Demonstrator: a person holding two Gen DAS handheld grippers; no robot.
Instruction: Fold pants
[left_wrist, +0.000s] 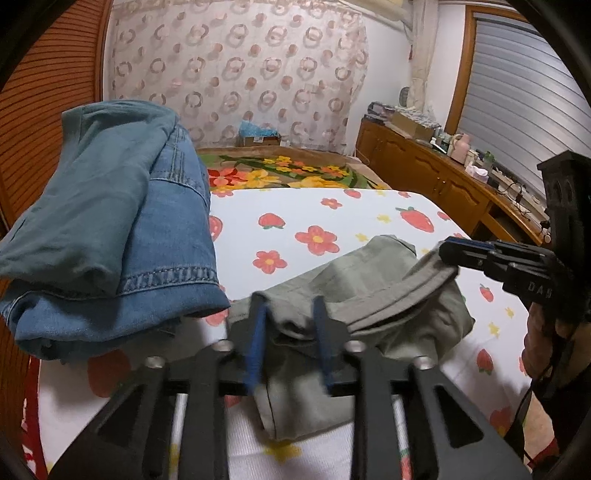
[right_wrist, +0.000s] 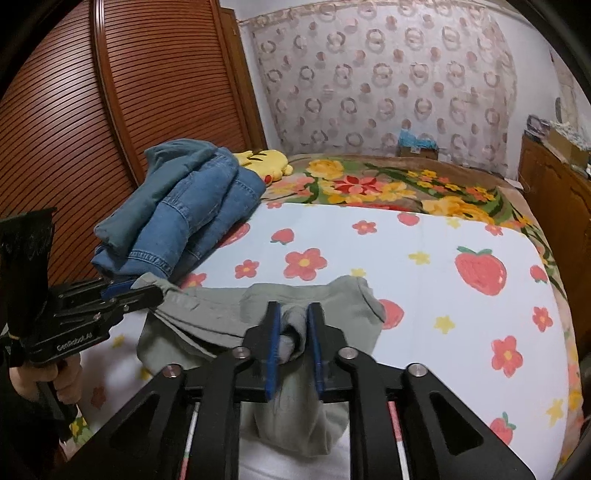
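Crumpled olive-green pants (left_wrist: 369, 280) (right_wrist: 332, 295) lie on the strawberry-print sheet (left_wrist: 332, 206) (right_wrist: 443, 314), close in front of both grippers. My left gripper (left_wrist: 288, 306) stands with its jaws apart and a loose fold of the pants sagging between the blue pads; from the right wrist view its tip (right_wrist: 147, 290) sits at the pants' left edge. My right gripper (right_wrist: 293, 308) also has its jaws parted around a bunched fold that fills the gap. In the left wrist view its tip (left_wrist: 448, 254) meets the raised waistband edge.
A stack of folded jeans and blue-green garments (left_wrist: 147, 229) (right_wrist: 192, 214) sits on the bed's left side by a slatted wooden wardrobe (right_wrist: 110, 110). A yellow plush (right_wrist: 266, 162) and floral blanket (right_wrist: 369, 184) lie behind. A cluttered wooden dresser (left_wrist: 424, 166) lines the right.
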